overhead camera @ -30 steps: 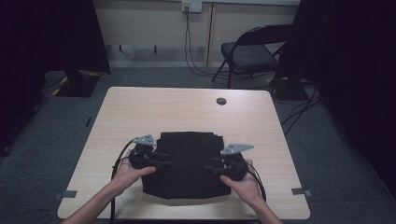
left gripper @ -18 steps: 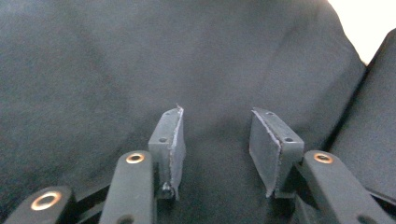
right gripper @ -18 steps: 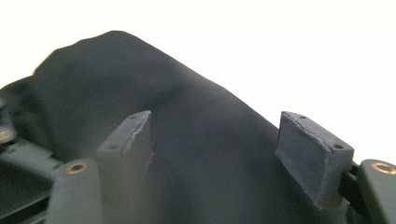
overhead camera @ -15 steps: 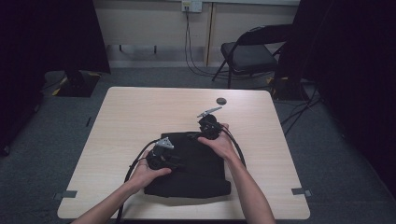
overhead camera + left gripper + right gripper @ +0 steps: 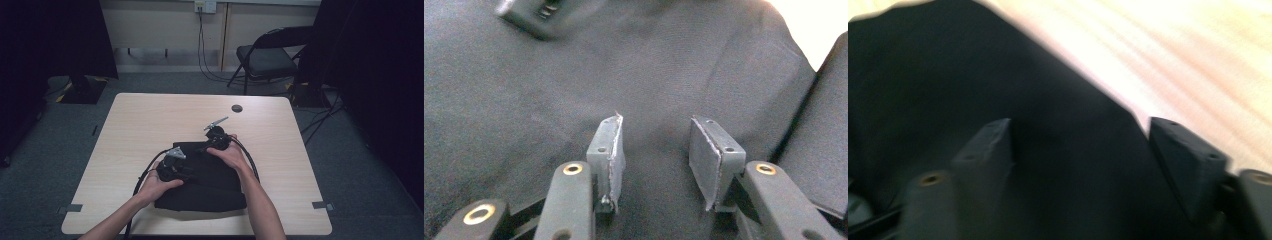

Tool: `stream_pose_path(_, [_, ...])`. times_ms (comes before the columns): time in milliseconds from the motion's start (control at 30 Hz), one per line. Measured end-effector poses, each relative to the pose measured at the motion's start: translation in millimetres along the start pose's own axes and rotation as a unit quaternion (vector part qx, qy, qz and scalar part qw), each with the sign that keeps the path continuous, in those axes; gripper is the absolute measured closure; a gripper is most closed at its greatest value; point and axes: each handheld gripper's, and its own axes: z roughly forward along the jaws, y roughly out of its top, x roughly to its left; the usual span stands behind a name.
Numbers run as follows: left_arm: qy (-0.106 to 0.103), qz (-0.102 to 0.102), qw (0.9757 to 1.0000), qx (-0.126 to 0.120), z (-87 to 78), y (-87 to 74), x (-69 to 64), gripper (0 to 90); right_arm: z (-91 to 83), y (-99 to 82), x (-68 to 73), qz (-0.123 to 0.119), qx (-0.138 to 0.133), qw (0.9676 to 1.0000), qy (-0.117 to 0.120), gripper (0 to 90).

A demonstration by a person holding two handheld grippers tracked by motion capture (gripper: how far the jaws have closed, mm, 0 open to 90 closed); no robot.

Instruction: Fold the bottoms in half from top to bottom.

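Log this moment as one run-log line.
left gripper: open, over black cloth | right gripper: open, jaws just closing, nothing between, at cloth's far edge | table

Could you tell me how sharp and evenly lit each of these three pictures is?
High view: sharp, table well lit, room edges dark. Left gripper view: claw pads crisp on the black cloth, upper right corner blown out white. Right gripper view: motion-blurred throughout, tabletop overexposed beside the dark cloth.
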Motion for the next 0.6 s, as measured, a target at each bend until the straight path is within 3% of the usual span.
stream_pose_path(33, [0.0,-0.001,1.0,-0.002,0.4,0.0,0.0,57.3,-1.7,-0.9,1.6,0.0,0.005,0.9999,0.014,43.7])
stream_pose_path(167, [0.007,0.002,1.0,0.003,0.8,0.8,-1.7,57.7,-4.4,-4.6,3.4,0.003,0.012,0.9993,0.035,67.6])
stream_pose_path(233, [0.015,0.0,0.9999,0.003,1.6,1.5,-3.2,59.1,-4.6,-8.1,2.8,0.016,0.008,0.9981,0.06,72.7])
stream_pose_path(333, [0.018,-0.001,0.9998,0.0,2.9,1.8,-3.2,60.5,-8.9,-8.2,4.0,0.02,0.0,0.9972,0.072,76.5])
stream_pose_path(433, [0.024,-0.013,0.9995,-0.018,6.7,3.2,-0.1,62.9,-21.4,-2.1,6.0,0.011,-0.014,0.9981,0.058,77.7])
stream_pose_path(533, [0.029,-0.041,0.9978,-0.044,14.1,7.7,6.4,62.6,-35.9,7.9,4.5,0.005,-0.034,0.9986,0.041,78.7])
stream_pose_path(600, [0.052,-0.02,0.9975,-0.042,19.3,14.3,6.4,62.5,-46.4,15.9,4.4,0.001,-0.045,0.9984,0.036,79.1])
